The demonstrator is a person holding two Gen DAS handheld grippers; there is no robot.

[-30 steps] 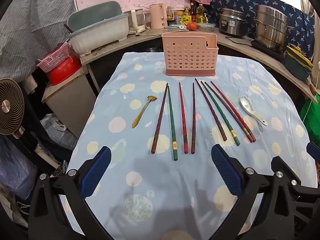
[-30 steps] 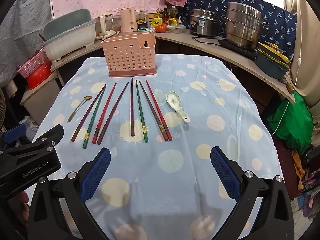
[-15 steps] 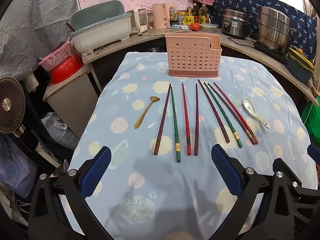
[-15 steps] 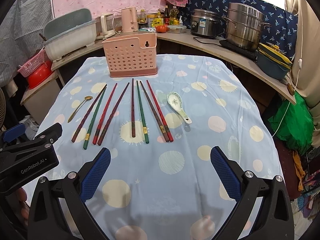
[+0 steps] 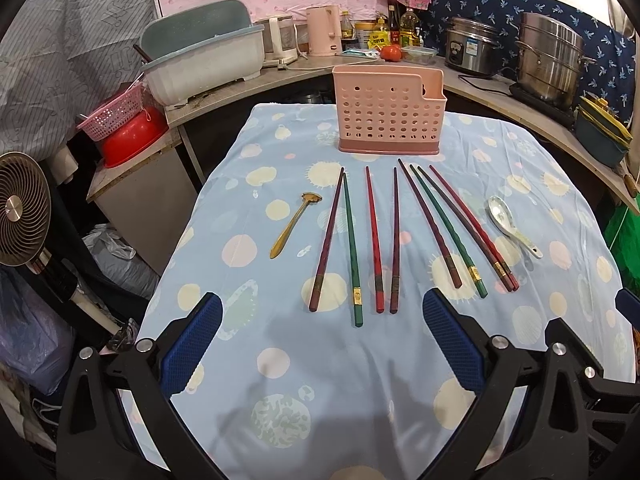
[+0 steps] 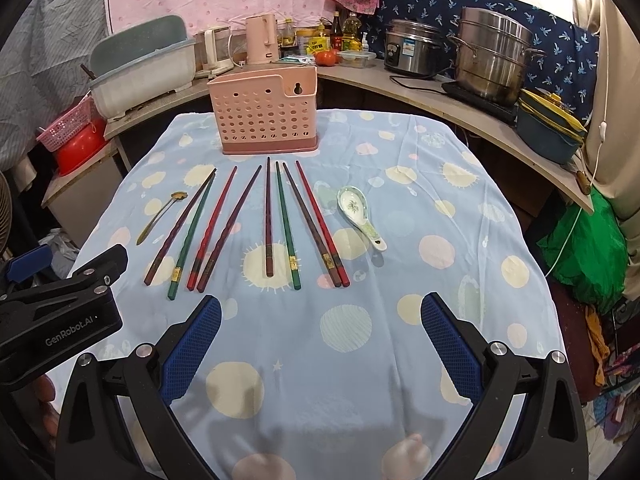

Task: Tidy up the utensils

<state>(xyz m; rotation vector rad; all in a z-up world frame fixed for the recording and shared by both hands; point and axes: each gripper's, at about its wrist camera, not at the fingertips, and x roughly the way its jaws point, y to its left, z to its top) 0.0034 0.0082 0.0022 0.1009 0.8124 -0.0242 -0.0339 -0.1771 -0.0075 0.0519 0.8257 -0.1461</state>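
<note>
A pink perforated utensil holder (image 5: 390, 114) (image 6: 266, 114) stands upright at the far end of the table. Several red, green and dark chopsticks (image 5: 372, 240) (image 6: 272, 220) lie side by side in front of it. A small gold spoon (image 5: 294, 220) (image 6: 158, 216) lies to their left. A white ceramic spoon (image 5: 510, 224) (image 6: 358, 212) lies to their right. My left gripper (image 5: 322, 348) is open and empty, near the chopsticks' near ends. My right gripper (image 6: 320, 346) is open and empty, over the near cloth.
A blue cloth with pale dots (image 5: 280, 360) (image 6: 440, 248) covers the table. A curved counter behind holds a dish rack (image 5: 204, 58), kettle (image 5: 322, 30), rice cooker (image 6: 412, 50) and steel pot (image 6: 494, 58). A fan (image 5: 20, 208) stands at left.
Both grippers have moved slightly forward towards the utensils, which now sit a little nearer in both views. Nothing on the table has moved.
</note>
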